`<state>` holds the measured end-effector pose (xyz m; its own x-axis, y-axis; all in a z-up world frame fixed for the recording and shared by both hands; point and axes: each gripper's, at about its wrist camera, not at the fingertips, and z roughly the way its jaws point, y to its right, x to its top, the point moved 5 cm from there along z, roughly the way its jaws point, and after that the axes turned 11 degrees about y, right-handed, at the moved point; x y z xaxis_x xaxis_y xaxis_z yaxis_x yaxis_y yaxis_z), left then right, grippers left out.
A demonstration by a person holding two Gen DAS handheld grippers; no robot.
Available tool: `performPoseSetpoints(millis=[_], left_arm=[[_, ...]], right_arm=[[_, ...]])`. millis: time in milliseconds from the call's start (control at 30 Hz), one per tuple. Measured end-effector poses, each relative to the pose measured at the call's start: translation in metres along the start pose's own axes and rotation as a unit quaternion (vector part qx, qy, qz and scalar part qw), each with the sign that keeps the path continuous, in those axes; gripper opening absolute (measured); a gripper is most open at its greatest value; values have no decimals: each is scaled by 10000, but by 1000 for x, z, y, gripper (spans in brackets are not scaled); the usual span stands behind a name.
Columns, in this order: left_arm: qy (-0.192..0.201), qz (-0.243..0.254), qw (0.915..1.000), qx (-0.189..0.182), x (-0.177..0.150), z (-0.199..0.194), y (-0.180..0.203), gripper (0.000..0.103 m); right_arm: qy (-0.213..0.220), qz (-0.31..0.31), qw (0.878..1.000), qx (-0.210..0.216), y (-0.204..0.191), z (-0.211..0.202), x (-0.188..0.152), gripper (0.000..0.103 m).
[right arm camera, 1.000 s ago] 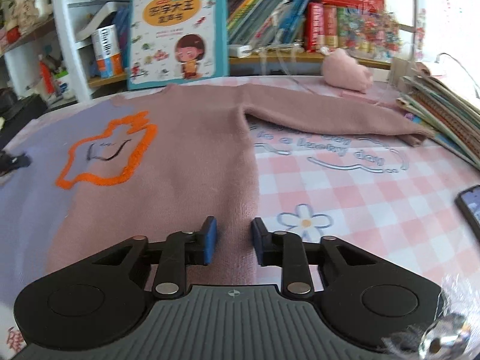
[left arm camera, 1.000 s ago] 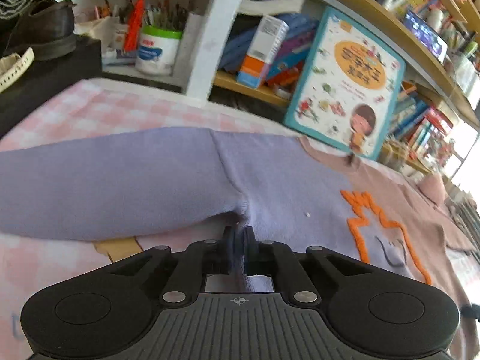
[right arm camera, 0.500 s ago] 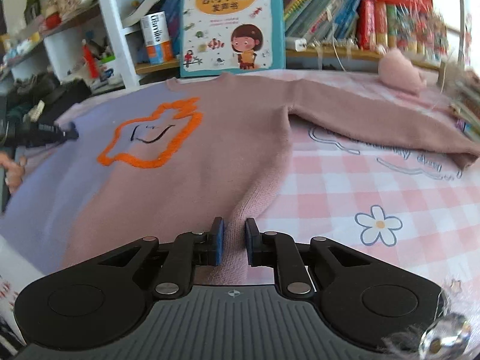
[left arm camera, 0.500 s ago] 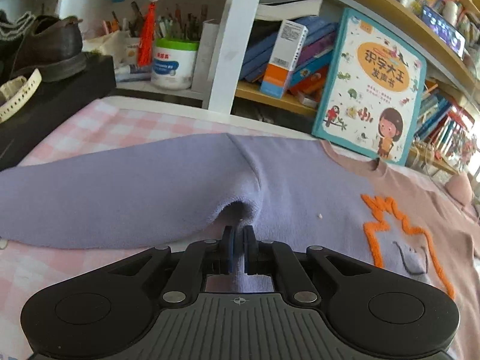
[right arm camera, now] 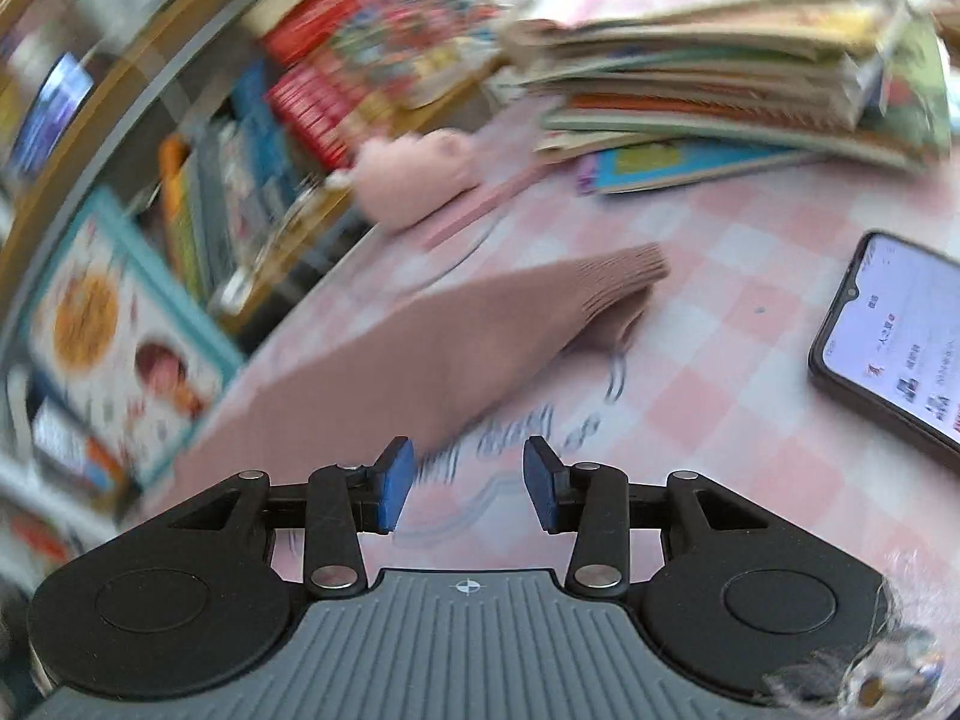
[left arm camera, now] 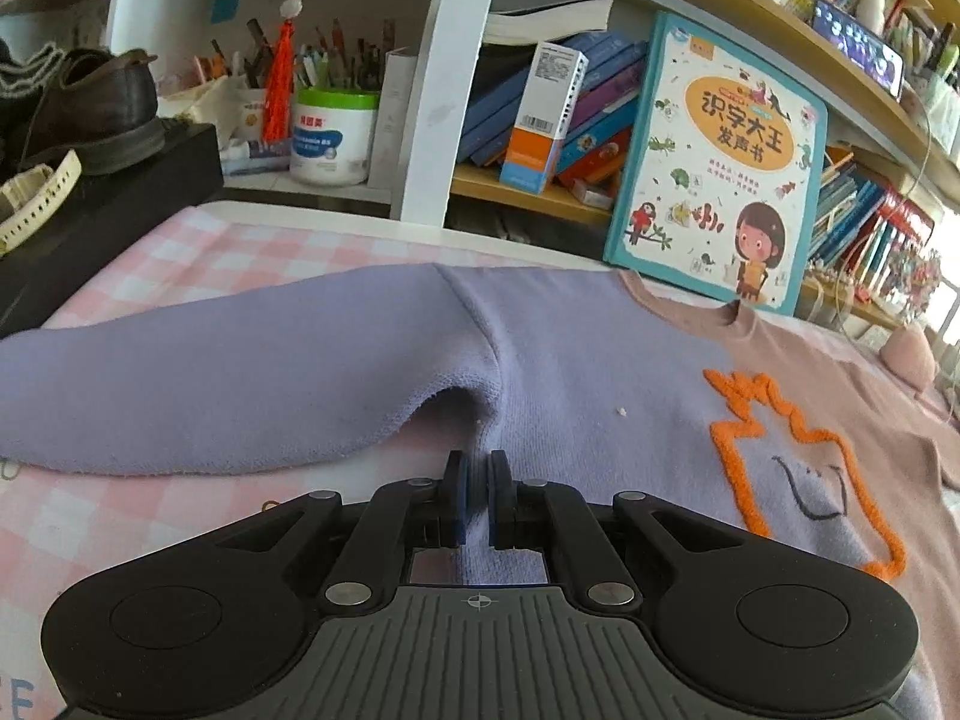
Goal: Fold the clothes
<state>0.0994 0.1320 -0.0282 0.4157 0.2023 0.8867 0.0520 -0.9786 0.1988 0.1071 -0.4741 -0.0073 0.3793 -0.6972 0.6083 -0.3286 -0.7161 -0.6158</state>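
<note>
- up on the shelf behind the table's far edge, a white tub (left arm camera: 334,138) with a green rim holds pens and pencils, and a red tassel (left arm camera: 281,78) hangs just in front of it.
- next bay along, blue books lean with a white-and-orange carton (left arm camera: 543,117) propped against them; a teal picture book (left arm camera: 720,162) stands upright at the table's far edge.
- a dark shoe (left arm camera: 90,114) sits on a black box (left arm camera: 108,210) by the far left corner.
- the sweater (left arm camera: 576,360) lies flat on the pink checked tablecloth (left arm camera: 180,252), lilac on one half and dusty pink on the other, an orange outline figure on its chest.
- the left gripper (left arm camera: 477,468) is closed down on the sweater's lilac side edge just below the armpit, fabric pinched between its blue pads (left arm camera: 457,498); the lilac sleeve runs out toward the left edge.
- the right gripper (right arm camera: 468,468) has its jaws spread wide and holds nothing, hovering over bare cloth just beside the pink sleeve (right arm camera: 480,330), whose ribbed cuff points at a phone (right arm camera: 894,348) near the right edge; this view is blurred.
- a pink plush toy (right arm camera: 414,180) and a stack of books (right arm camera: 720,72) sit toward the far right corner.
</note>
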Motion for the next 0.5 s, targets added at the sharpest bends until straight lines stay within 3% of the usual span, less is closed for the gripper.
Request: performPoseSetpoints(millis=[100, 200, 333, 433, 467, 500], left_arm=[[27, 74, 10000, 21, -2, -2, 3, 6], [36, 58, 10000, 6, -4, -4, 4, 6], [-10, 18, 9999, -104, -5, -6, 7, 6], [-24, 14, 9998, -216, -9, -9, 12, 6], [-24, 34, 9997, -235, -10, -10, 14, 6], [-22, 65, 9997, -239, -11, -11, 16, 6]], right_arm=[[-35, 500, 9987, -23, 11, 18, 8, 36], [73, 510, 9986, -140, 9, 34, 22, 7], [889, -289, 9951, 318, -25, 18, 47, 6], [1766, -1111, 9725, 1032, -53, -14, 49, 6], [1938, -1331, 9661, 1063, -56, -19, 48, 6], [1924, -1372, 9676, 893, -51, -17, 46, 6]])
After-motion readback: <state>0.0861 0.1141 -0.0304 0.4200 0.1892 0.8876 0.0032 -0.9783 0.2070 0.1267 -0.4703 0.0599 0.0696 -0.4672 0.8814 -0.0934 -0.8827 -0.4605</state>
